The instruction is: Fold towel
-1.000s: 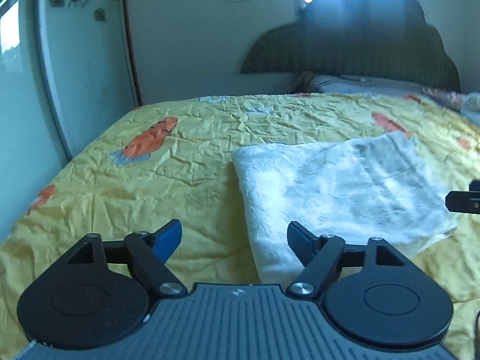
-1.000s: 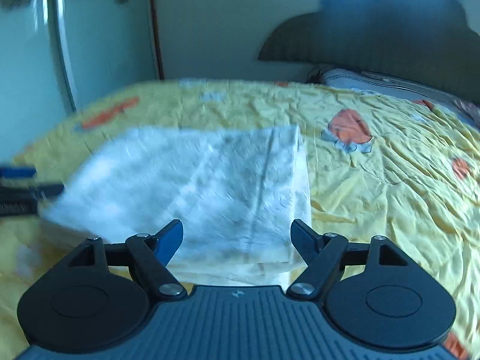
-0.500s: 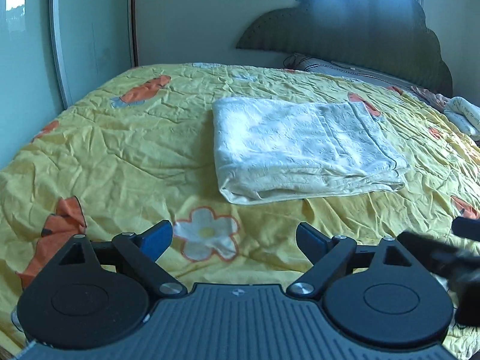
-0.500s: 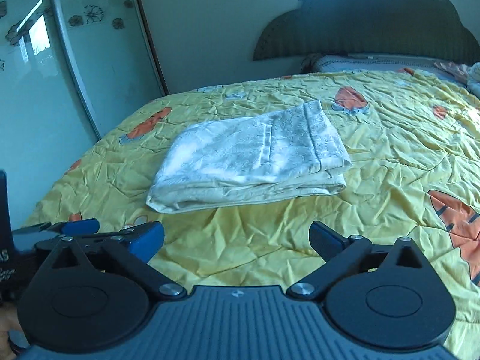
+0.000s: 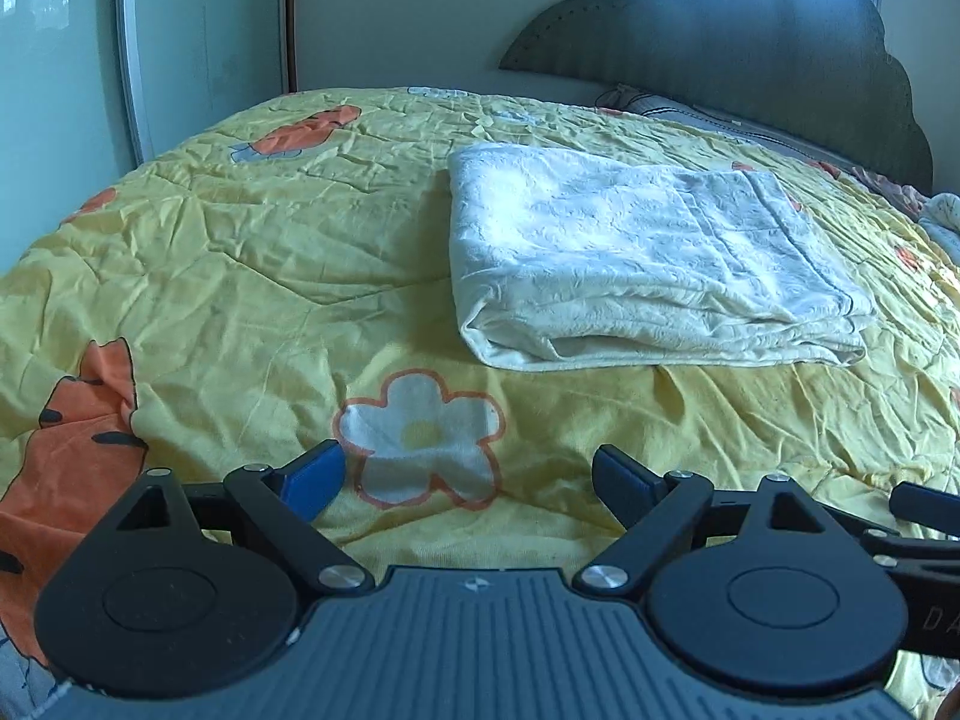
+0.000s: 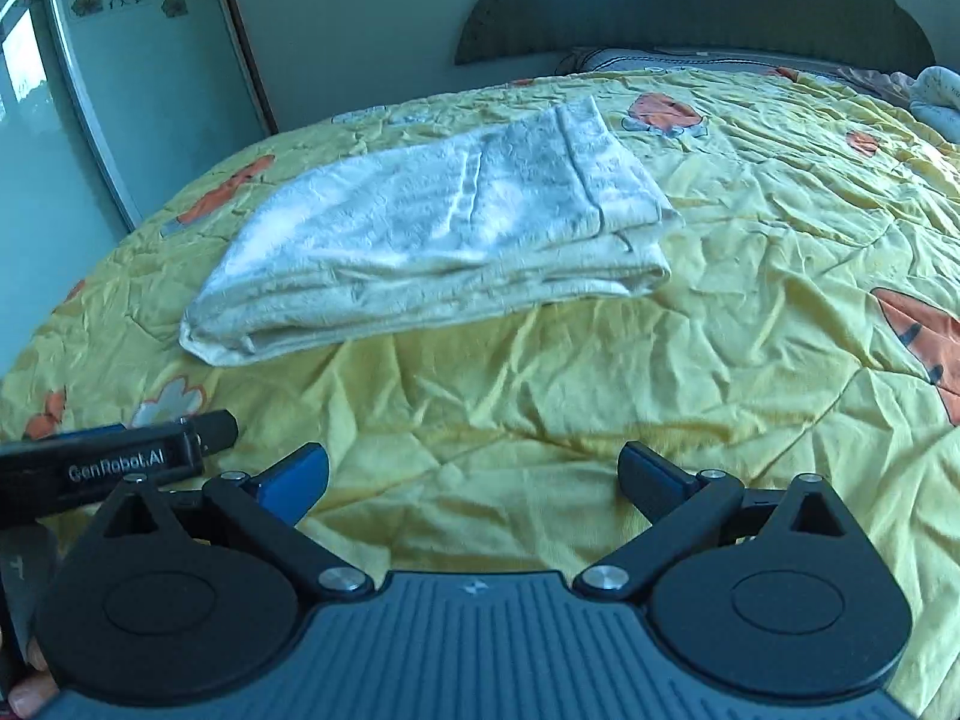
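Observation:
A cream-white towel (image 5: 636,258) lies folded into a thick rectangle on the yellow bedspread (image 5: 240,276); the right wrist view shows the towel (image 6: 432,234) from its near right corner side. My left gripper (image 5: 468,480) is open and empty, held back from the towel over a flower print. My right gripper (image 6: 474,480) is also open and empty, well short of the towel's near edge. The left gripper's body (image 6: 114,468) shows at the left of the right wrist view.
A dark scalloped headboard (image 5: 750,42) and pillows stand at the far end of the bed. A glass sliding door (image 6: 120,72) runs along the left side. A bundle of cloth (image 6: 936,96) lies at the far right of the bed.
Both grippers have pulled back from the towel toward the foot of the bed. The towel, close under the fingers a second ago, now lies farther off, folded and untouched.

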A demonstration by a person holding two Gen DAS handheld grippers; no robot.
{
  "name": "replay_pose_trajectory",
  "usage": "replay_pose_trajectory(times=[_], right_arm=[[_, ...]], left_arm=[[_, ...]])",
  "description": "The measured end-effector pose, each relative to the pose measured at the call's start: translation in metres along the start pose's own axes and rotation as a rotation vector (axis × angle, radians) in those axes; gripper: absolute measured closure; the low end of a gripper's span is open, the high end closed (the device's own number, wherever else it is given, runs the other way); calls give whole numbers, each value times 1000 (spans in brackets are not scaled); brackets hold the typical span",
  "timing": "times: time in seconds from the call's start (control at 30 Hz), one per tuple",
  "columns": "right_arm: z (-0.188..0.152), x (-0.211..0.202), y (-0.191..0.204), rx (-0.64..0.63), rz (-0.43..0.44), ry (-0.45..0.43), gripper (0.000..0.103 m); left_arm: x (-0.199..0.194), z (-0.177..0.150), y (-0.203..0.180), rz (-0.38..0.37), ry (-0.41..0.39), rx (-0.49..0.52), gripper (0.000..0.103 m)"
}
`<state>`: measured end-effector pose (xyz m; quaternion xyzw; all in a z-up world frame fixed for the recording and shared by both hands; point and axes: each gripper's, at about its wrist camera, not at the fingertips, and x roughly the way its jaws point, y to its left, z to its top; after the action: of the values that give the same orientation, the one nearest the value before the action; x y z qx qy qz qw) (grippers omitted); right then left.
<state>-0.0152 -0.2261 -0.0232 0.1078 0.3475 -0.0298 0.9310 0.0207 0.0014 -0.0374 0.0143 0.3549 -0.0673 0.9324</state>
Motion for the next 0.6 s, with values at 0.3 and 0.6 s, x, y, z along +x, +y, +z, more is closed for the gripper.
replay_pose_trajectory(times=[0.3,0.6], right_arm=[[-3,1,1,-57,-27,-11,0],[-4,11,-9,-86,-52,-48,0]], left_arm=[[2,-8,-7,27,-21,52,9],[7,-11,-7,30,-35,47,1]])
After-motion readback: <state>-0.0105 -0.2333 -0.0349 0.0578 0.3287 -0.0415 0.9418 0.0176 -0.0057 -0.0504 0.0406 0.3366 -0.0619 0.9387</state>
